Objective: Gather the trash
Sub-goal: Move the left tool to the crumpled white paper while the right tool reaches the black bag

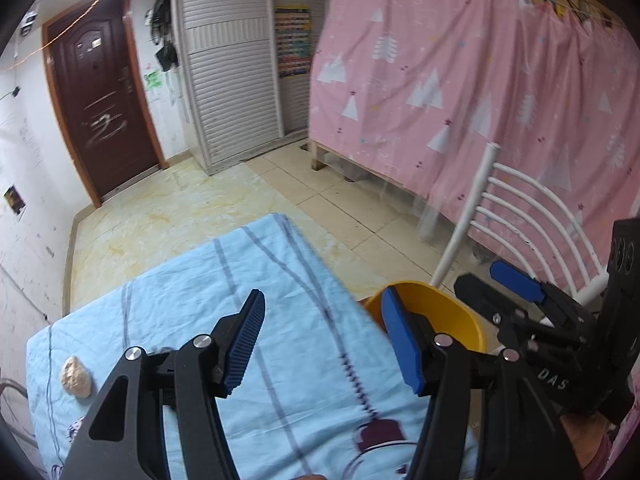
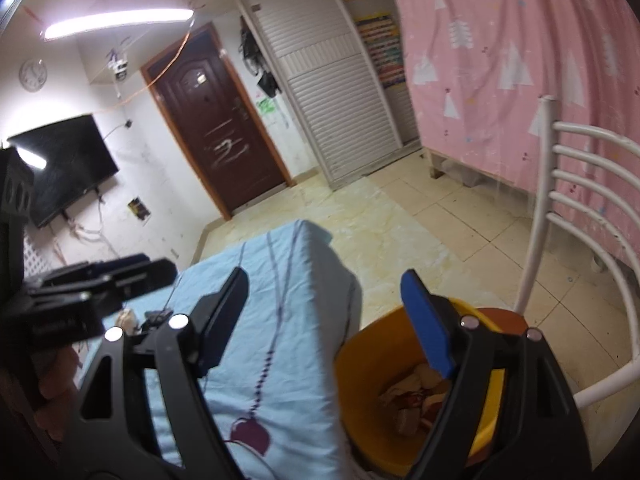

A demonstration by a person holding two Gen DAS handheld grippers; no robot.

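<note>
A crumpled beige wad of trash (image 1: 75,377) lies on the light blue cloth-covered table (image 1: 192,280) near its left edge; it shows small in the right wrist view (image 2: 127,317). A yellow bin (image 2: 360,364) stands on a chair beside the table's right edge and holds several crumpled scraps (image 2: 412,400); its rim shows in the left wrist view (image 1: 444,312). My left gripper (image 1: 324,304) is open and empty above the table. My right gripper (image 2: 326,280) is open and empty, above the table's edge and the bin.
A white metal chair (image 2: 576,184) stands right of the table under the bin. A pink curtain (image 1: 480,80) hangs behind it. Tiled floor (image 1: 280,184), a brown door (image 1: 104,100), a white louvred wardrobe (image 1: 232,72) and a wall TV (image 2: 60,168) lie beyond.
</note>
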